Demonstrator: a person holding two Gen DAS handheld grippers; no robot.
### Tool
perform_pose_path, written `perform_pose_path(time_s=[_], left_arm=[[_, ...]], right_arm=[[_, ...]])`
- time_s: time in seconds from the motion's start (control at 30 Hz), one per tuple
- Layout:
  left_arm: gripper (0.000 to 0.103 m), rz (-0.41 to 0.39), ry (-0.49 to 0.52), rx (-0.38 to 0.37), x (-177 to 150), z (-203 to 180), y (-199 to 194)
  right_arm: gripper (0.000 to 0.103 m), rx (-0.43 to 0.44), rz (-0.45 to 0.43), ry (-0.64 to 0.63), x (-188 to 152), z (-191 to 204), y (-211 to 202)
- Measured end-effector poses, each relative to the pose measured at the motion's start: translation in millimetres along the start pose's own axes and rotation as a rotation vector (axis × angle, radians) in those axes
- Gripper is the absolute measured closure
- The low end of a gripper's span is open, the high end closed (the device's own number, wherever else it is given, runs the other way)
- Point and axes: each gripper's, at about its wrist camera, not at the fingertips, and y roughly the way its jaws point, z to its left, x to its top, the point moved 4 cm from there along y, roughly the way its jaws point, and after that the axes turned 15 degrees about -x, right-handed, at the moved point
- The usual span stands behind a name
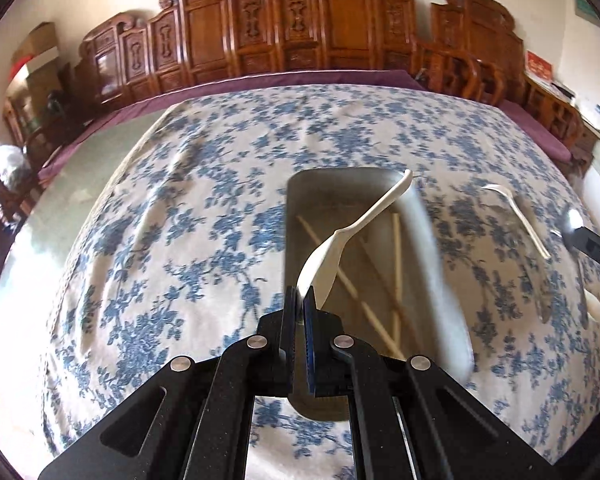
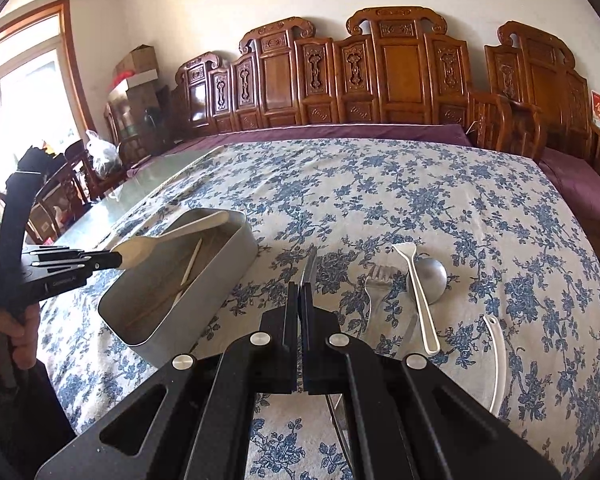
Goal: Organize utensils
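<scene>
My left gripper (image 1: pixel 300 296) is shut on the bowl of a white plastic spoon (image 1: pixel 356 228). The spoon's handle slants up and to the right above the open grey box (image 1: pixel 296 200). Wooden chopsticks (image 1: pixel 396 248) lie crossed inside the box. From the right wrist view, the left gripper (image 2: pixel 118 259) holds the white spoon (image 2: pixel 140 250) over the near-left end of the grey box (image 2: pixel 220 276). My right gripper (image 2: pixel 299 288) is shut on a thin metal utensil (image 2: pixel 309 266), seen edge-on, just right of the box. The right gripper (image 1: pixel 580 236) shows at the far right edge.
On the blue-flowered tablecloth (image 2: pixel 380 184), right of the box, lie a metal fork (image 2: pixel 376 280), a metal spoon (image 2: pixel 434 276), a white utensil (image 2: pixel 418 300) across that spoon, and another white handle (image 2: pixel 500 360). A hand (image 2: pixel 16 328) grips the left tool. Carved wooden benches line the far side.
</scene>
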Motion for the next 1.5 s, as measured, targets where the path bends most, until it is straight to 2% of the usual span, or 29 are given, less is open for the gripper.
perform_pose_path(time_s=[0.2, 0.47, 0.63, 0.8, 1.17, 1.5], left_arm=[[0.1, 0.018, 0.019, 0.062, 4.4, 0.4, 15.0], [0.1, 0.054, 0.051, 0.065, 0.3, -9.2, 33.4], [0.1, 0.068, 0.083, 0.034, -4.6, -19.2, 38.2], [0.099, 0.064, 0.059, -0.016, -6.3, -20.7, 38.5], [0.098, 0.004, 0.05, -0.114, -3.5, -14.9, 17.1], [0.097, -0.047, 0.045, -0.128, 2.9, 10.0, -2.8]], right_arm=[[0.101, 0.008, 0.002, -0.003, -0.1, 1.8, 0.9], [0.101, 0.022, 0.002, -0.009, 1.5, 5.6, 0.9], [0.101, 0.031, 0.004, -0.016, 2.1, 11.7, 2.3], [0.101, 0.039, 0.0, -0.025, 4.5, 20.3, -1.4], [0.101, 0.095, -0.019, -0.071, 28.4, 63.5, -12.3], [0.101, 0.169, -0.008, -0.062, 56.9, 111.8, -9.9]])
